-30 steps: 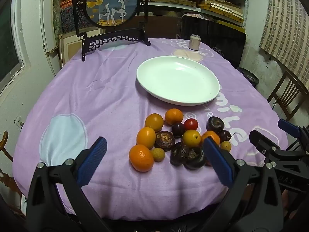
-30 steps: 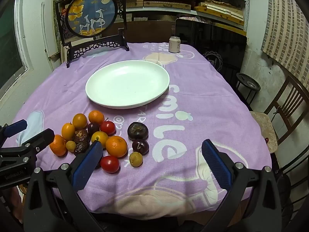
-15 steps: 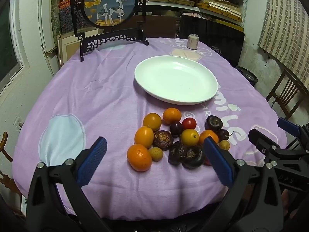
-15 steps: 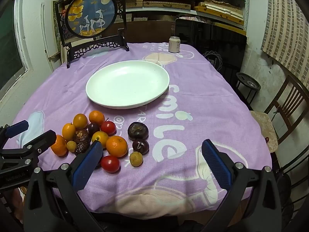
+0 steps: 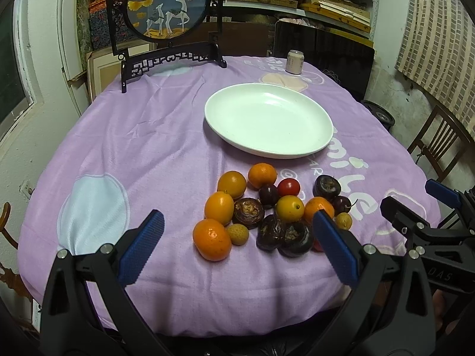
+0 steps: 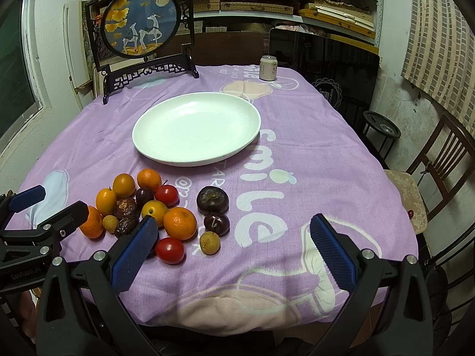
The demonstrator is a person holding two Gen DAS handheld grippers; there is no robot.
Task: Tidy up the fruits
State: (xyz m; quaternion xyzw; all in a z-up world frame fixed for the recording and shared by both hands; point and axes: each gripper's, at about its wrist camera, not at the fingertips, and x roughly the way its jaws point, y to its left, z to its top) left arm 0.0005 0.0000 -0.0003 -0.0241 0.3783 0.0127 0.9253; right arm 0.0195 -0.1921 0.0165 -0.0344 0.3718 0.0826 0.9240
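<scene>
Many small fruits (image 5: pixel 267 210), orange, dark purple, red and yellow, cluster near the worktop's (image 5: pixel 154 148) near edge. Beyond them sits a bare white plate (image 6: pixel 196 129). Both tongs, left (image 5: pixel 237 252) and right (image 6: pixel 234 252), gape apart.

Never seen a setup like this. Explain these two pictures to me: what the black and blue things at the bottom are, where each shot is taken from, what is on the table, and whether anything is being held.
No robot here: a person holds one hand-held pair of tongs in each hand, and a wide-angle camera on each looks forward along its two blue-padded fingers. One picture comes from the left tongs, the other from the right tongs. Each view also catches the other tool at its edge.

On the purple tablecloth sits a white plate with nothing on it. Nearer the camera lies a pile of fruit: orange citrus, red tomato-like ones, dark wrinkled ones and small yellowish ones. At the far end stand a can and a round deer picture in a black stand.

Both tongs are wide open and hold nothing. No fruit is on the plate yet.
</scene>
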